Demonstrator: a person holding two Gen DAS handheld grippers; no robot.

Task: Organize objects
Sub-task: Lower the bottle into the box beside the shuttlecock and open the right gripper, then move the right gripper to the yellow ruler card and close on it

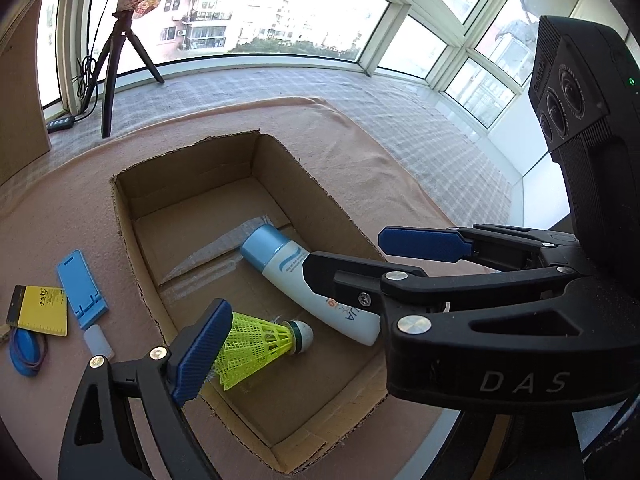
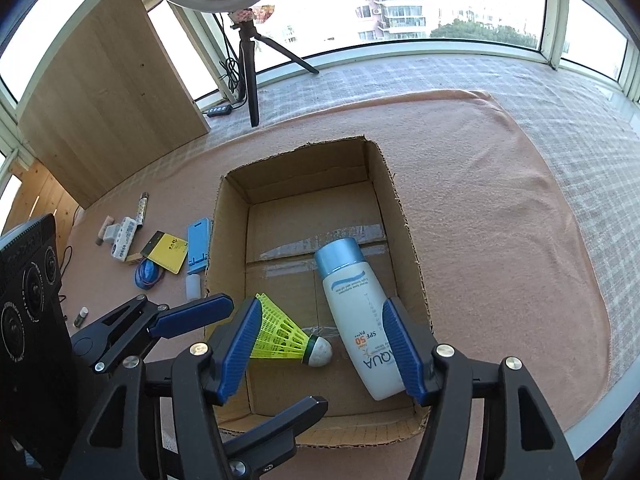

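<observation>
An open cardboard box sits on a pink cloth. Inside lie a white sunscreen bottle with a blue cap and a yellow shuttlecock. My right gripper is open and empty above the near end of the box, the shuttlecock and bottle between its blue fingers; it also shows in the left wrist view. My left gripper is open and empty; only its left finger shows in its own view, and it shows in the right wrist view.
Left of the box lie a blue phone stand, a yellow notepad, a blue disc with rubber bands, a small white tube and other small items. A ring-light tripod and wooden board stand behind.
</observation>
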